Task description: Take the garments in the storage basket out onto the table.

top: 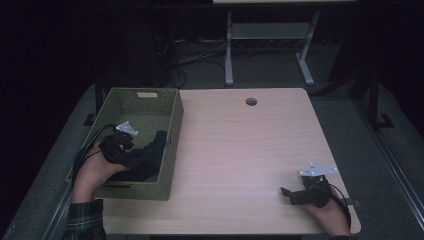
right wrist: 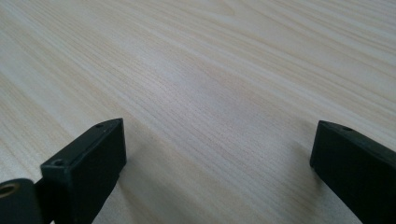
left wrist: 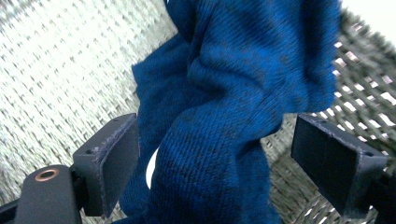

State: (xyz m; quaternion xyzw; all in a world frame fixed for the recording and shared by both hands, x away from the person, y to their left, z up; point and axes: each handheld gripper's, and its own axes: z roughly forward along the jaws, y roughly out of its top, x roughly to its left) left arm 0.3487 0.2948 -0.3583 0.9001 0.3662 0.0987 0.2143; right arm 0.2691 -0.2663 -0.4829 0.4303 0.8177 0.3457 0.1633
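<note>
A blue cloth [left wrist: 233, 107] is lying in the woven basket [top: 172, 145] at the wooden table's [top: 240, 150] left edge, between the wide-spread jaws of the left gripper [left wrist: 217, 154]. The right gripper [top: 290, 195] is gaping wide over bare wood, empty. Dark room behind, cables trailing on grey floor [top: 200, 70].

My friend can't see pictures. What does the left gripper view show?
A dark blue knitted cloth hangs in folds between the two wide-open black jaws of the left gripper. Behind it are the pale woven floor and wall of a basket.
</note>
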